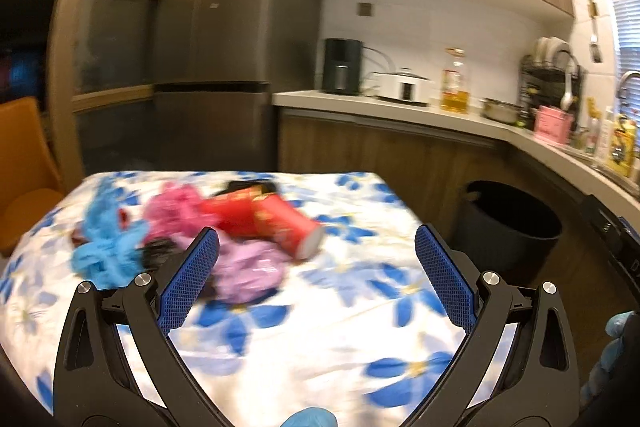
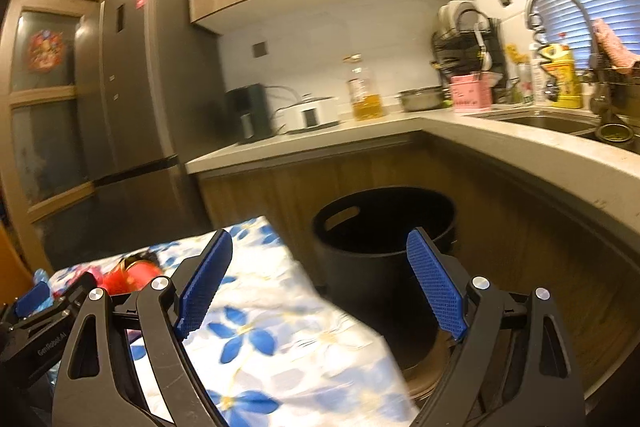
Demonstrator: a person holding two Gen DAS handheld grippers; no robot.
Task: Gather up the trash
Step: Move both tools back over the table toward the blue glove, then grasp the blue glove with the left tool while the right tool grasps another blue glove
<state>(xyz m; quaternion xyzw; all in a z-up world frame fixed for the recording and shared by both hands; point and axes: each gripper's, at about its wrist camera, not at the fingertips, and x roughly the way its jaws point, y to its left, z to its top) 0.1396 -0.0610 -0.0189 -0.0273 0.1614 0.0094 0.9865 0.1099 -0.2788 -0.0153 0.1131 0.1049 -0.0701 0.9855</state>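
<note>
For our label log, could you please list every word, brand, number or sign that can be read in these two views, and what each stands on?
"GenRobot.AI": white lettering on the black frame of the left gripper, seen at the lower left of the right wrist view.
Too blurred to read: the print on the red cardboard cup, the label on the clear oil bottle, the yellow detergent bottle, the pink box, and the red sticker on the grey fridge.

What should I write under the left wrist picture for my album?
Open left gripper hovers over the flowery table, facing a pile of crumpled trash, black bin waiting beside it.
</note>
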